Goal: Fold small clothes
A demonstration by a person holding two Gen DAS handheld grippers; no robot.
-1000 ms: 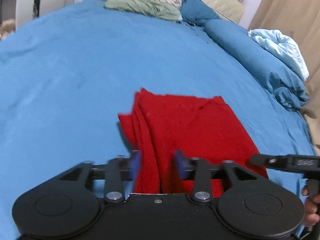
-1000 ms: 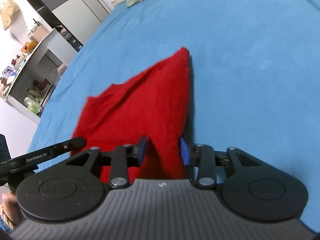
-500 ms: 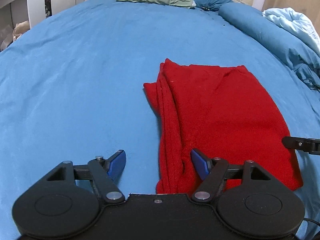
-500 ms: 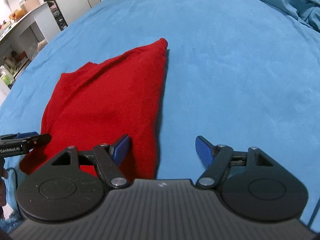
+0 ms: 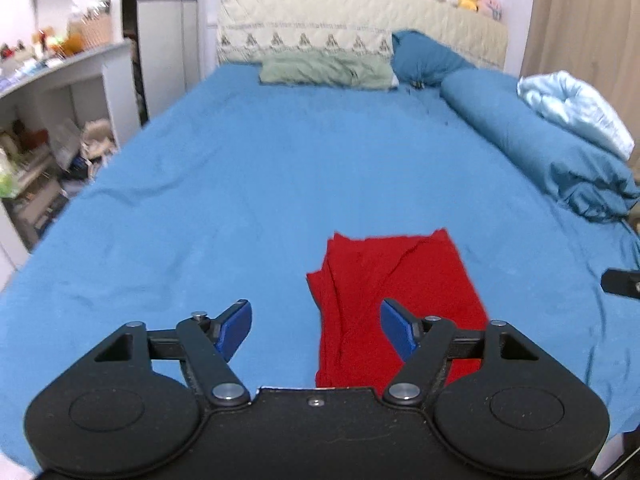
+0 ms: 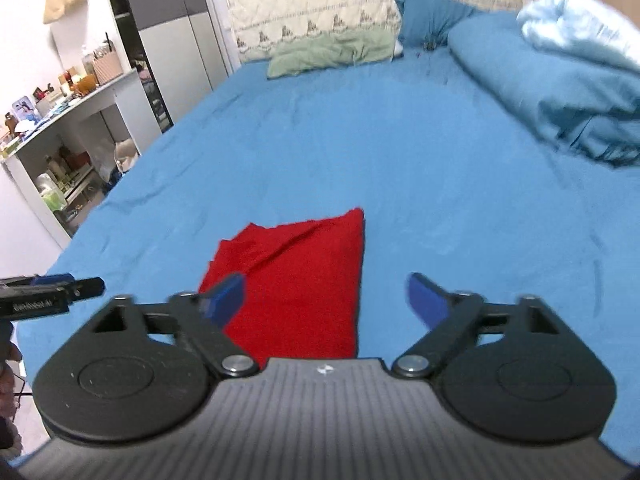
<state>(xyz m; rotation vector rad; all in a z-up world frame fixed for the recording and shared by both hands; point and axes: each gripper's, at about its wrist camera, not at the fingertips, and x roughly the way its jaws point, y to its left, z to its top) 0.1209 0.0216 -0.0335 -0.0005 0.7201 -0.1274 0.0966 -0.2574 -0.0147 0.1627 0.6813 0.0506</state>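
A folded red garment (image 5: 384, 284) lies flat on the blue bed sheet (image 5: 240, 184), near the front edge. In the right wrist view it (image 6: 296, 280) sits just ahead of the jaws. My left gripper (image 5: 316, 326) is open and empty, raised above the garment's left edge. My right gripper (image 6: 326, 296) is open and empty, raised above the garment's right edge. The left gripper's tip (image 6: 52, 286) shows at the left of the right wrist view.
A rolled blue duvet (image 5: 532, 148) with a pale blue blanket (image 5: 576, 108) lies along the right side. A green pillow (image 5: 324, 68) and a blue pillow (image 5: 424, 60) rest at the headboard. White shelves (image 5: 52, 128) stand left of the bed.
Both grippers let go of the red garment, opened wide, then rose and drew back from it. The garment now lies folded and still on the sheet.
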